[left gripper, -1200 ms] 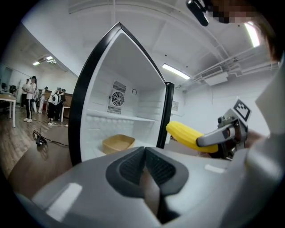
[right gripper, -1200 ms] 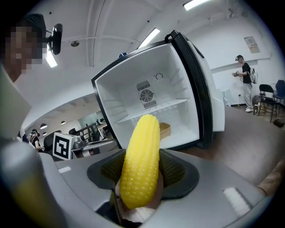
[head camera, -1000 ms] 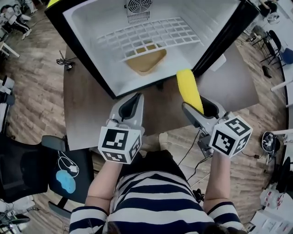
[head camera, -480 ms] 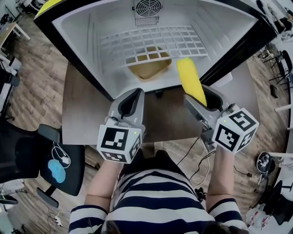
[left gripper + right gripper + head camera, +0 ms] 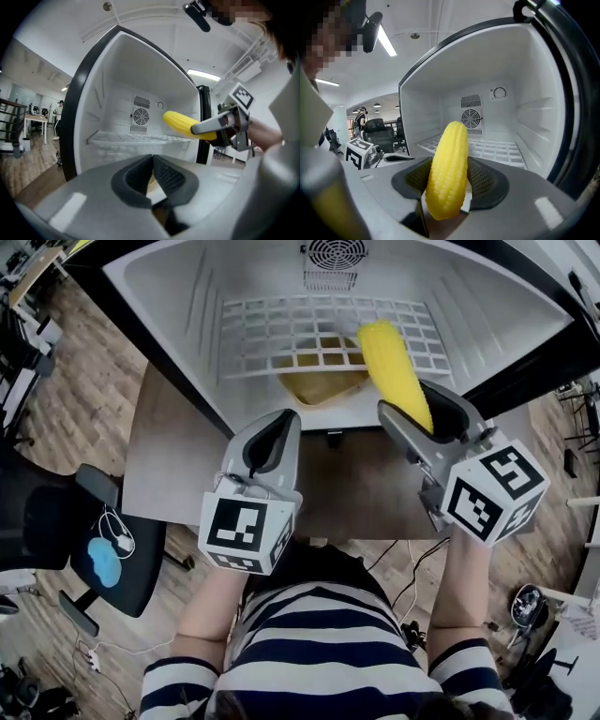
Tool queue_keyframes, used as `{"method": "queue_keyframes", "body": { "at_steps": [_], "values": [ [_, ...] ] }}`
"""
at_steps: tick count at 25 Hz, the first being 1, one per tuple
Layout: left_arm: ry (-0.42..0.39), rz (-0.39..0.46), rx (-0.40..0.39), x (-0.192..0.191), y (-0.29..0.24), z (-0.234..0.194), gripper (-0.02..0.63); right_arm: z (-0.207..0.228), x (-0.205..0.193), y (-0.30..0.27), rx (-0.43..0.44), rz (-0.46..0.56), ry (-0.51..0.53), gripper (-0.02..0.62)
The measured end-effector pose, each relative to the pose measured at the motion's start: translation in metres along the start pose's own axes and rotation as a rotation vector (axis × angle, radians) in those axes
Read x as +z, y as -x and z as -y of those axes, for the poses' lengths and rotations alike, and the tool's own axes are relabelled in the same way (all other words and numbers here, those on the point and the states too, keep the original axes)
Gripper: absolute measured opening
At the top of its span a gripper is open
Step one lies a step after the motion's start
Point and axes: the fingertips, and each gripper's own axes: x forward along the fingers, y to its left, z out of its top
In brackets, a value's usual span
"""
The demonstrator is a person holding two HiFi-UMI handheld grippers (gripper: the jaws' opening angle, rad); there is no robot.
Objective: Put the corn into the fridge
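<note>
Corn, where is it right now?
In the head view the corn is on the right, clamped in the right gripper, its tip poking into the open fridge above the wire shelf.

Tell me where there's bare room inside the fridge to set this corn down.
The wire shelf looks bare from edge to edge; the corn in the right gripper hangs over its right part. Below the shelf it is crowded: a tan tray fills the middle there.
</note>
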Motion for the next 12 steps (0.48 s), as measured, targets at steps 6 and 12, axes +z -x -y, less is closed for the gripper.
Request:
{"method": "queue_keyframes", "body": {
  "at_steps": [6, 12],
  "values": [
    [0.014, 0.007, 0.069, 0.000, -0.001, -0.012, 0.000, 0.012, 0.024, -0.023, 0.021, -0.003, 0.094, 0.241],
    [0.021, 0.016, 0.129, 0.000, -0.003, -0.020, 0.000, 0.020, 0.035, -0.046, 0.047, -0.008, 0.154, 0.241]
  ]
}}
